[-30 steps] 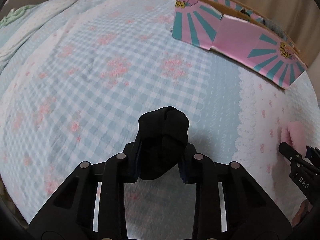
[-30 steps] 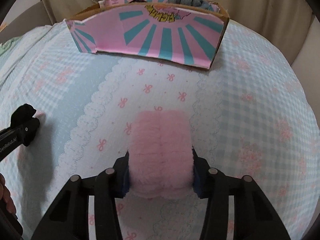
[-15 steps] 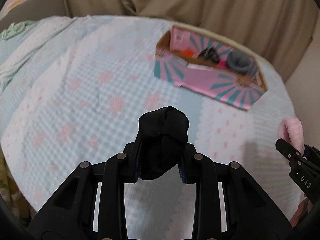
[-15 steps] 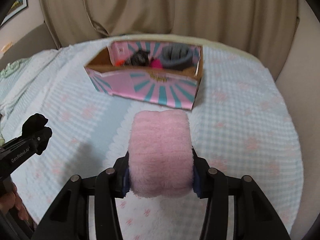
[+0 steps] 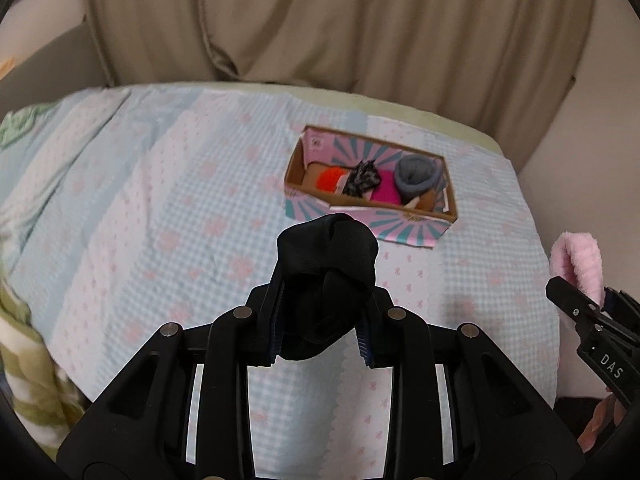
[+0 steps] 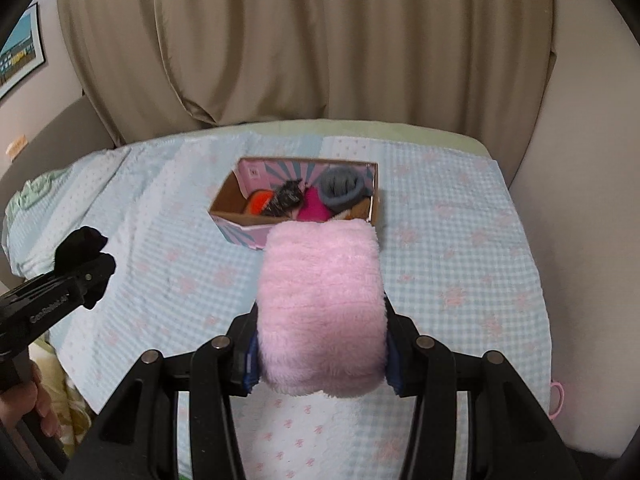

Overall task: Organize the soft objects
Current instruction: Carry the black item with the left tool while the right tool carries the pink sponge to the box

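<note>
My left gripper (image 5: 322, 330) is shut on a rolled black sock (image 5: 326, 264) and holds it high above the bed. My right gripper (image 6: 320, 354) is shut on a fluffy pink roll (image 6: 322, 304), also held high. The pink and teal cardboard box (image 5: 362, 218) lies on the bed beyond both; it also shows in the right wrist view (image 6: 240, 228). Inside it are a grey roll (image 5: 418, 174), a magenta piece (image 5: 386, 194), an orange piece (image 5: 330, 178) and a dark patterned piece (image 5: 362, 178). The left gripper (image 6: 80, 276) shows at the left of the right wrist view, the pink roll (image 5: 578, 264) at the right of the left wrist view.
The bed carries a light blue checked cover (image 5: 160, 216) with pink flowers. Beige curtains (image 6: 320, 40) hang behind the bed. A green and white blanket (image 5: 28, 368) lies at the bed's left edge. A framed picture (image 6: 18, 52) hangs on the left wall.
Both grippers have risen well above the bed with their loads still held. The box now looks smaller and farther off, and its contents show from above.
</note>
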`<state>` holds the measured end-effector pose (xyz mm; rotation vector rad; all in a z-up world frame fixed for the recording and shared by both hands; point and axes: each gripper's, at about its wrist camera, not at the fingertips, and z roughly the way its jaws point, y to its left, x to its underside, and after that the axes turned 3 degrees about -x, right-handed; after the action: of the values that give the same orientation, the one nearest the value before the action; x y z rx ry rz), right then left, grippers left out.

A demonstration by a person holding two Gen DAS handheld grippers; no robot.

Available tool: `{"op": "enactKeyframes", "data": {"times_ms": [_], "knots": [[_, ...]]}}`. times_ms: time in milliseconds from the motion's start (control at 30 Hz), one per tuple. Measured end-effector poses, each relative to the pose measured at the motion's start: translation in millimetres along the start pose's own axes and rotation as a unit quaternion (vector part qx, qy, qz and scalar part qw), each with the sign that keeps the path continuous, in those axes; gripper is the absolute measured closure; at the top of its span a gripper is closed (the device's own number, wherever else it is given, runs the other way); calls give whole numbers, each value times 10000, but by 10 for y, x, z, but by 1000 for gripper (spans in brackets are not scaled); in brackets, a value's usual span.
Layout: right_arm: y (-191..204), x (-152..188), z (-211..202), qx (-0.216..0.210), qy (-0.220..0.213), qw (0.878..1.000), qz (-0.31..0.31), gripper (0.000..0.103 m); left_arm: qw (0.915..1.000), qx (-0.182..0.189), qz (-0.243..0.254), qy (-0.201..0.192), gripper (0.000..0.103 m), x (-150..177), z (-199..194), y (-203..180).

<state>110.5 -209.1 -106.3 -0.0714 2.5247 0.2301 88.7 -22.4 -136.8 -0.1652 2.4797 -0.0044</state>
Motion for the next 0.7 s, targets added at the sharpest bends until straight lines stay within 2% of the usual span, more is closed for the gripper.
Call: {"op": "enactKeyframes", "data": {"times_ms": [167,300,500,700], "knots": [[106,-196,-178,56,-150,9998,130,59,9994,103,326,-67,77,-247,-130,24],[180,-408,-175,73,-251,9994,209,59,9990,220,375,-42,77,-481,-68,96],[320,-794,-37,105,-348,9987,344,59,9976,362,592,-37,77,-944,177,130],[408,-1209,312,111,-172,9987,459,59,9953,515,815,103,77,-1454,614,117]]}}
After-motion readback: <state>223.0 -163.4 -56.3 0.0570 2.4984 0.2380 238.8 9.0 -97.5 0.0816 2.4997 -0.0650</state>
